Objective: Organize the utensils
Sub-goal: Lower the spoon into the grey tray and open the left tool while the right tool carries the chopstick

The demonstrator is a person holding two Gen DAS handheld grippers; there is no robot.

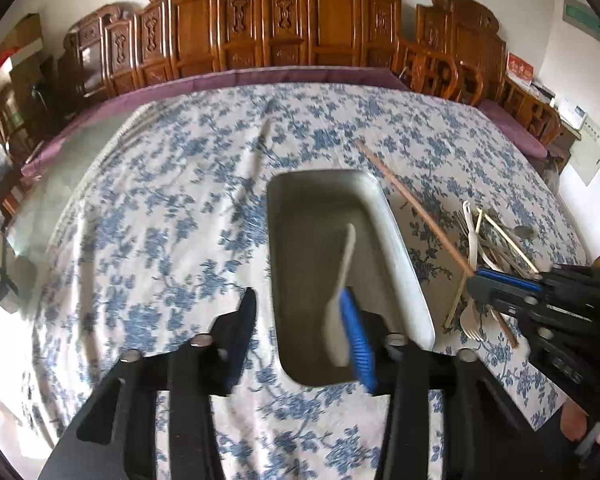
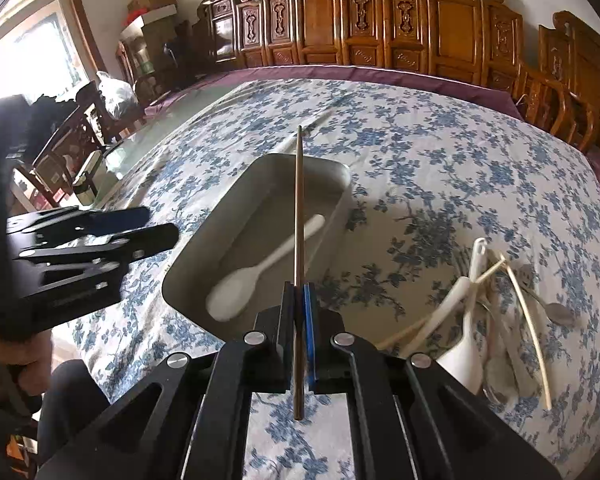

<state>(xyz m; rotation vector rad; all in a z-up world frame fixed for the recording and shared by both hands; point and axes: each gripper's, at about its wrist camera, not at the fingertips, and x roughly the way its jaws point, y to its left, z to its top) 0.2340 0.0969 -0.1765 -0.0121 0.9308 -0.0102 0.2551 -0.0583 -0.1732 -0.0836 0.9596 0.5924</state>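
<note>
Holding a brown chopstick point(image 2: 299, 216) in the right tongs point(image 2: 299, 304), pads clamped on it, stick pointing out over the grey tray point(image 2: 340, 184). Left tongs point(image 1: 300, 312) parted, gripping nothing — white spoon point(image 2: 256, 272) lying loose inside tray. Remaining utensil pile point(image 2: 496, 312) on floral-cloth worktop point(image 2: 420, 140), right of tray, apart from it.

Daylight is flooding in through the window point(image 2: 28, 56) at far left, blowing it out; fisheye edges are bending and darkening, and the white spoon point(image 1: 342, 304) is smearing with motion blur.
</note>
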